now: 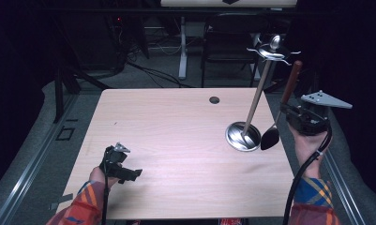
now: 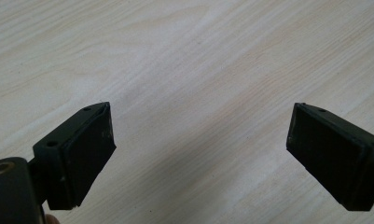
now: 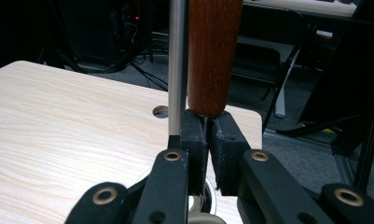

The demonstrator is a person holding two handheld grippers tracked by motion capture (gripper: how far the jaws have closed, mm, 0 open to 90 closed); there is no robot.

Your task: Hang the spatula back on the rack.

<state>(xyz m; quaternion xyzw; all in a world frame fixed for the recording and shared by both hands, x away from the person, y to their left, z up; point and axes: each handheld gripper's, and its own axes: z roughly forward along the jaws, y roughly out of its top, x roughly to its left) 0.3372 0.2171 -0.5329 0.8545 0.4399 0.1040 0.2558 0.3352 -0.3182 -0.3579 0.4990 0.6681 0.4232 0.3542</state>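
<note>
**Mia:** Over at the three o'clock edge of the table (image 1: 176, 140), the right gripper (image 1: 289, 111) is up in the air, holding a ladle (image 1: 275, 123). See the brown wooden handle (image 3: 212, 56)? It is round and smooth, and the jaws are squeezed tight just under it, on the thin part.

**Ben:** And the black scoop (image 1: 269, 138)?

**Mia:** It hangs down by the table's edge, just beside the shiny round base (image 1: 243, 136) of the metal stand (image 1: 258, 96). That stand has a thin straight pole (image 3: 176, 65) leaning toward one o'clock, with little hooks (image 1: 274, 50) on top (they look like curly arms).

**Ben:** Where is the other one?

**Mia:** Down at seven o'clock. The left gripper (image 1: 129, 174) sits low over the wood, near the front edge. Its jaws are spread wide with nothing between them, and its flat black pads (image 2: 89, 154) look soft and rubbery.

**Ben:** Is there room to move?

**Mia:** Lots! The whole middle is bare, pale wood with wavy lines. A small round hole (image 1: 214, 100) sits near the far edge at twelve o'clock. The two grippers are well apart.
</note>
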